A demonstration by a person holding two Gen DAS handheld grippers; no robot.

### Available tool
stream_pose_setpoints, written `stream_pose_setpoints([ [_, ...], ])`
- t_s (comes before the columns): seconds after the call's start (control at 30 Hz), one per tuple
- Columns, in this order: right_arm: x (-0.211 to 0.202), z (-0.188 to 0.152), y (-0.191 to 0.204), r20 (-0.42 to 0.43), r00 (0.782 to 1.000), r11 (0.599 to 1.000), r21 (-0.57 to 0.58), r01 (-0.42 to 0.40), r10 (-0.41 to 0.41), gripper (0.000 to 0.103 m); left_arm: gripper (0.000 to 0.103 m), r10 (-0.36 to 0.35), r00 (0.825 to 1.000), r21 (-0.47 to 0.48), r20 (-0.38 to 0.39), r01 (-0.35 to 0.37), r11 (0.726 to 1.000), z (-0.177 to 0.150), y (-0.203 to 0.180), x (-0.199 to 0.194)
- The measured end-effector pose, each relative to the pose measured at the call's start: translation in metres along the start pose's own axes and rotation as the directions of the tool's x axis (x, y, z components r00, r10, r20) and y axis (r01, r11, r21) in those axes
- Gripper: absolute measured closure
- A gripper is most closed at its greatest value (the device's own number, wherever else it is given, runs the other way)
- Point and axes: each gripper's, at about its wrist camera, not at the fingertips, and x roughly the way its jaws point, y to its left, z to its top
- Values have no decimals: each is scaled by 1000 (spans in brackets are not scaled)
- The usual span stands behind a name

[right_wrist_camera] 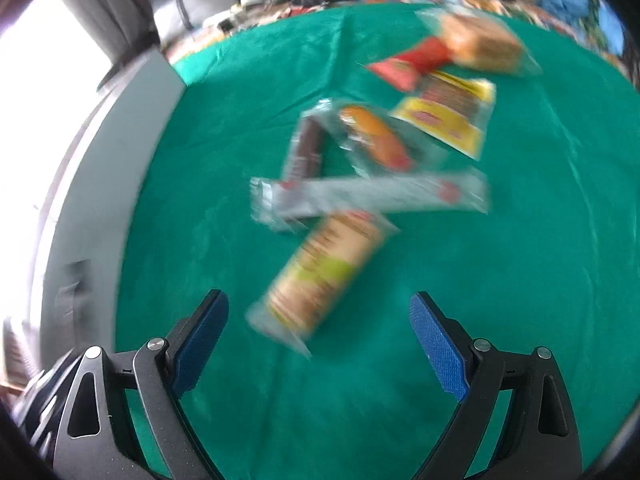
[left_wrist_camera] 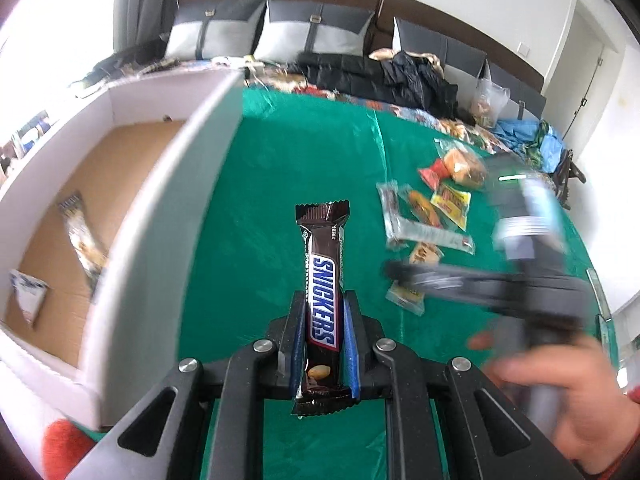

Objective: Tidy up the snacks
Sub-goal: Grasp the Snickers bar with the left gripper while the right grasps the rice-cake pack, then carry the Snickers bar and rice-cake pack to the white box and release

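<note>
Clamping Snickers bar (left_wrist_camera: 322,300), left gripper (left_wrist_camera: 323,344) right of cardboard box (left_wrist_camera: 160,208); right gripper (right_wrist_camera: 319,320) jaws apart over snack pile (right_wrist_camera: 384,160).

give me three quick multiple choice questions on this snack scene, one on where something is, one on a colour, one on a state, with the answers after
1. Where is the Snickers bar?
A. lying inside the box
B. between the pads of the left tool
C. in the pile on the cloth

2. What colour is the cloth under the snack pile?
A. green
B. white
C. red

3. How does the right tool stand?
A. shut on a cookie pack
B. shut with nothing in it
C. open, holding nothing

Answers:
1. B: the left tool has its blue pads pressed on both sides of the bar.
2. A: green cloth shows all around the pile of snacks in both views.
3. C: its two pads are wide apart, with the beige cookie pack lying on the cloth beyond them.
</note>
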Motion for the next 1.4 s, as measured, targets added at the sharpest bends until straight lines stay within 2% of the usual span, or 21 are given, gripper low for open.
stream_pose_setpoints([
  [0.07, 24, 4, 20, -44, 996, 994, -73, 75, -79, 11, 86, 24, 1000, 16, 8, -24, 1000, 1, 2, -4],
  [0.1, 24, 1, 26, 8, 992, 986, -112, 124, -123, 12, 86, 33, 999, 22, 6, -33, 999, 1, 3, -5],
  [0.13, 23, -2, 26, 34, 991, 983, -125, 134, -130, 15, 86, 40, 999, 21, 0, -40, 999, 1, 4, -4],
  [0.17, 20, -7, 21, 66, 989, 982, -125, 141, -133, 40, 86, 42, 999, 18, -5, -41, 999, 0, 5, -3],
  [0.2, 13, -12, 16, 104, 982, 978, -125, 168, -155, 57, 86, 41, 999, 12, -11, -41, 999, -1, 6, -1],
  [0.27, 1, -22, -6, 120, 987, 988, -94, 121, -110, 70, 86, 37, 999, -2, -32, -37, 999, -4, 6, 8],
  [0.3, -3, -25, -15, 118, 988, 990, -89, 113, -102, 71, 86, 37, 998, -4, -42, -38, 999, -4, 4, 13],
  [0.5, -29, -44, -83, 155, 984, 996, -15, 91, -88, 72, 86, 2, 997, 0, -75, -2, 1000, 4, -25, 45],
  [0.6, -34, -44, -93, 173, 979, 994, -19, 112, -107, 72, 86, -16, 996, 1, -89, 17, 1000, 6, -44, 61],
  [0.73, -35, -43, -96, 202, 971, 988, -59, 143, -129, 72, 86, -43, 993, -17, -106, 42, 999, 6, -62, 78],
  [0.93, -29, -43, -97, 219, 967, 985, -85, 153, -131, 72, 86, -36, 993, 4, -114, 37, 999, 7, -78, 88],
  [1.2, -33, -41, -91, 228, 970, 989, -102, 108, -83, 72, 86, -42, 993, -17, -111, 41, 999, 8, -77, 88],
  [1.33, -39, -40, -88, 230, 973, 993, -102, 56, -31, 72, 86, -67, 993, -34, -101, 64, 997, 8, -75, 82],
  [1.4, -44, -39, -91, 230, 973, 997, -79, -7, 25, 72, 86, -75, 993, -40, -95, 71, 997, 9, -73, 75],
])
